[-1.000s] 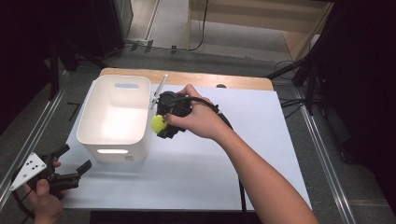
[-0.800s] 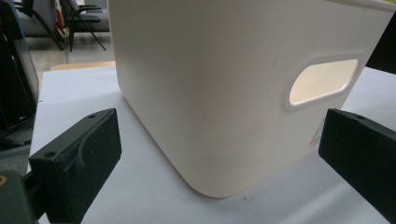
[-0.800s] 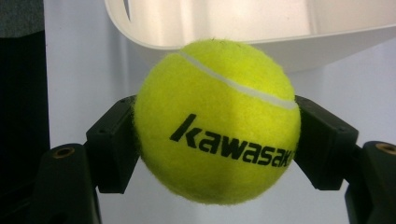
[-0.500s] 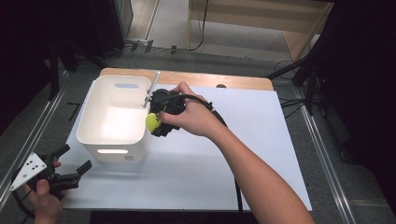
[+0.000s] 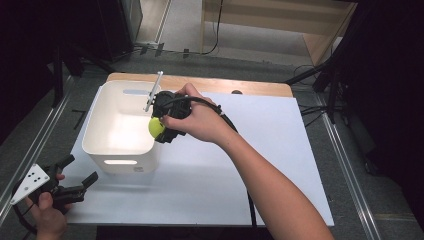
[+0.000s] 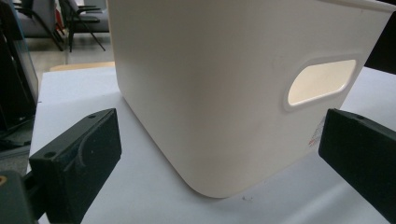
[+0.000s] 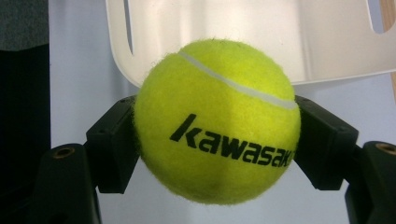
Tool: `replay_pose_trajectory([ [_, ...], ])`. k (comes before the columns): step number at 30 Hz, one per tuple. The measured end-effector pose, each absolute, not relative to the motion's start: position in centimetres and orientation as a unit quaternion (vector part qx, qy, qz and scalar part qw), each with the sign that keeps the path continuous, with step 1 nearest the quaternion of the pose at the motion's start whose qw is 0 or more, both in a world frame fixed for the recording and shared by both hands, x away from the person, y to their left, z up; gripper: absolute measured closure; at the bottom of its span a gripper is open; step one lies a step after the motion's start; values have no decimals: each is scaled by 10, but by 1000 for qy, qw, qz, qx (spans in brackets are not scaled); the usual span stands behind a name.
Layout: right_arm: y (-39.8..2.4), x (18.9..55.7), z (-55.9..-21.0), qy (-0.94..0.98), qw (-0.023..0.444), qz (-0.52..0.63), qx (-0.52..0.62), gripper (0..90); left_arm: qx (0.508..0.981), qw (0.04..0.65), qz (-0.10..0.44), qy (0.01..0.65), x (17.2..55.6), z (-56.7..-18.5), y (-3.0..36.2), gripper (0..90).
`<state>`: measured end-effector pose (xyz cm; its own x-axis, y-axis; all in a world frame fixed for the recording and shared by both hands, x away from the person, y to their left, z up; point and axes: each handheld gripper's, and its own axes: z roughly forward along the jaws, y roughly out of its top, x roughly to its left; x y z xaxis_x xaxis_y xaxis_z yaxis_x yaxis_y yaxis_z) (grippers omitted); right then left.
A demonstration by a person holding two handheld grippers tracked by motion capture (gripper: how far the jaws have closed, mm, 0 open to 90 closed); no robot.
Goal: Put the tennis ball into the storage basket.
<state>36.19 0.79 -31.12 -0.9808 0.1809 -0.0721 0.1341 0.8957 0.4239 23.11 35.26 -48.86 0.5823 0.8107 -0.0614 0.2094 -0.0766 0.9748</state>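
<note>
At the near left corner of the table (image 5: pixel 280 165), the left gripper (image 5: pixel 75 184) is held idle with its jaws wide apart and nothing between them, facing the handle slot of the white bin (image 5: pixel 122 150). Farther in, the tennis ball (image 5: pixel 156 127) is clamped between the 2 jaws of the right gripper (image 5: pixel 162 127). Since 1 second earlier, ball and gripper have been carried leftward to the bin's right rim, so release into the bin is judged imminent.

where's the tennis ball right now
The tennis ball is clamped in the right gripper, in the high view at the right rim of the white bin.
</note>
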Motion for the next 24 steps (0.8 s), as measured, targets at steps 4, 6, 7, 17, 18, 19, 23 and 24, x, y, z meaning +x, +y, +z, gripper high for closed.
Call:
replay_pose_trajectory([
  [4, 13, 362, -311, 971, 54, 217, 81, 235, 685, 569, 263, 371, 231, -489, 351, 0],
  [6, 16, 363, -310, 972, 54, 216, 80, 235, 685, 569, 264, 371, 231, -489, 351, 0],
  [7, 17, 364, -311, 972, 55, 218, 73, 235, 686, 569, 264, 370, 231, -489, 351, 0],
  [17, 30, 365, -309, 971, 51, 223, 73, 235, 685, 569, 264, 371, 231, -489, 352, 0],
  [18, 31, 364, -309, 971, 49, 220, 77, 235, 685, 569, 263, 370, 231, -489, 352, 0],
  [19, 32, 364, -310, 971, 50, 220, 76, 235, 686, 569, 263, 369, 231, -489, 352, 0],
  [23, 38, 364, -312, 971, 47, 224, 71, 235, 686, 569, 263, 370, 231, -489, 352, 0],
  [24, 40, 365, -312, 971, 48, 222, 70, 235, 686, 569, 263, 371, 231, -489, 352, 0],
])
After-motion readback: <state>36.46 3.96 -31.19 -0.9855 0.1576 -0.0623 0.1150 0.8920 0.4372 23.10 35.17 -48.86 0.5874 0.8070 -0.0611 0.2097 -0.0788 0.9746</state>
